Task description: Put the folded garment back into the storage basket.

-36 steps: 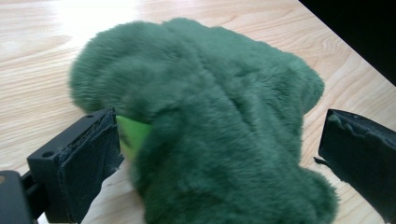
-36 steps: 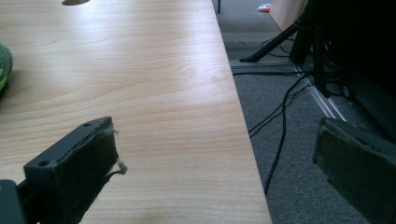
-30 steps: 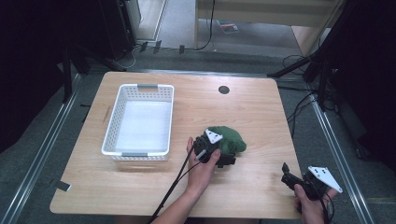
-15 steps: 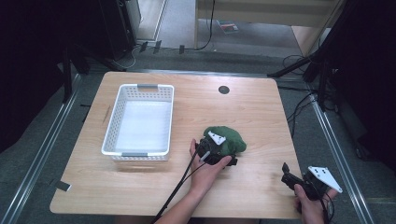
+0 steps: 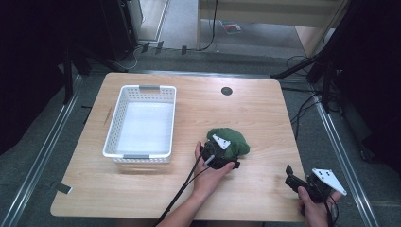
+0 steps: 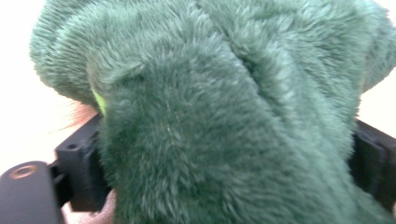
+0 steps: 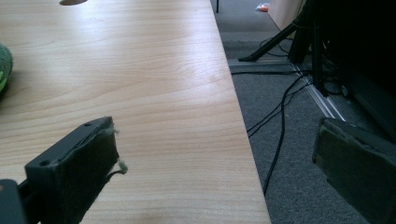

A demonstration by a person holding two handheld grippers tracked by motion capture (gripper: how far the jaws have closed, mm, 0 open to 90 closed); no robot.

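Green plush [image 5: 231, 140] sat right of centre on the table [image 5: 265, 113], left gripper [image 6: 224, 154] around it.
Risk, my read: soft fur could slip or bunch if lifted, jaws only flanked its near end. Left jaws were wide, plush between them; couldn't tell if clamped. Right gripper [image 7: 219, 158] gaped empty at the lower right table edge. Basket [image 5: 119, 142] sat left of the plush, well apart.

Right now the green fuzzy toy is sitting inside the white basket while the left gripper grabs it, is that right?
Not quite. The green fuzzy toy lies on the bare table, to the right of the white basket, which is empty. The left gripper does grab it. The high view shows this.
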